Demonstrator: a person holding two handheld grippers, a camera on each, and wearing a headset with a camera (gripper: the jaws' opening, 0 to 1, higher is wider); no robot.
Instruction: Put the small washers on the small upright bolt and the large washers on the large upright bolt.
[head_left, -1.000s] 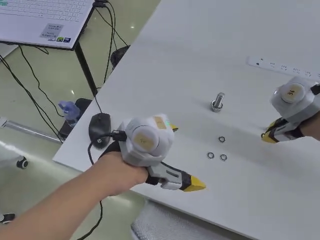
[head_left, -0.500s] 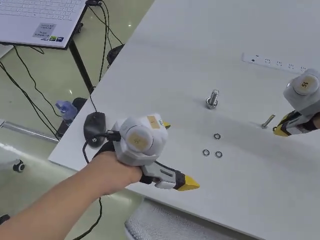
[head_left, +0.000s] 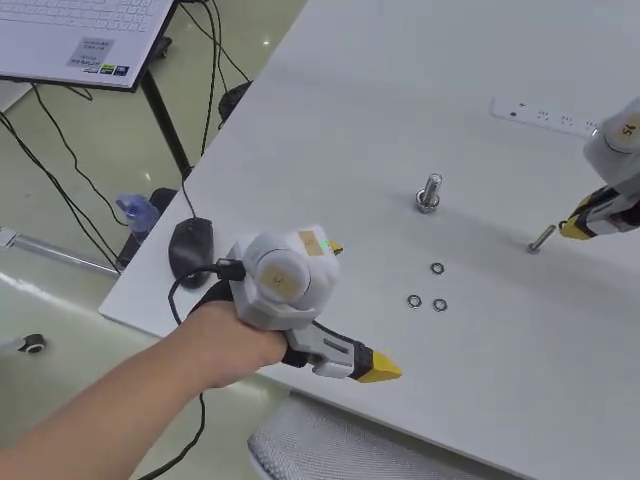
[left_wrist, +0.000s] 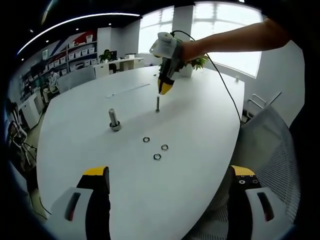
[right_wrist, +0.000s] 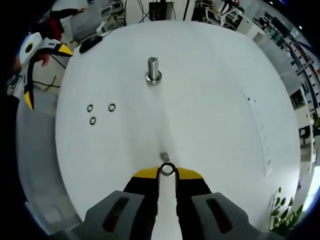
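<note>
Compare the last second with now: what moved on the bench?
The right gripper, shut on a washer, drew back to the right, uncovering the small bolt it had hidden. The left gripper stayed open above the table edge. The three loose washers and the large bolt kept their places.

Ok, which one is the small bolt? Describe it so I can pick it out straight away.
On the white table, look toward the side with the power strip, where the right gripper holds a washer. The small bolt stands just off its yellow tips. It is a thin pin, unlike the thicker large bolt with a wide base.
</note>
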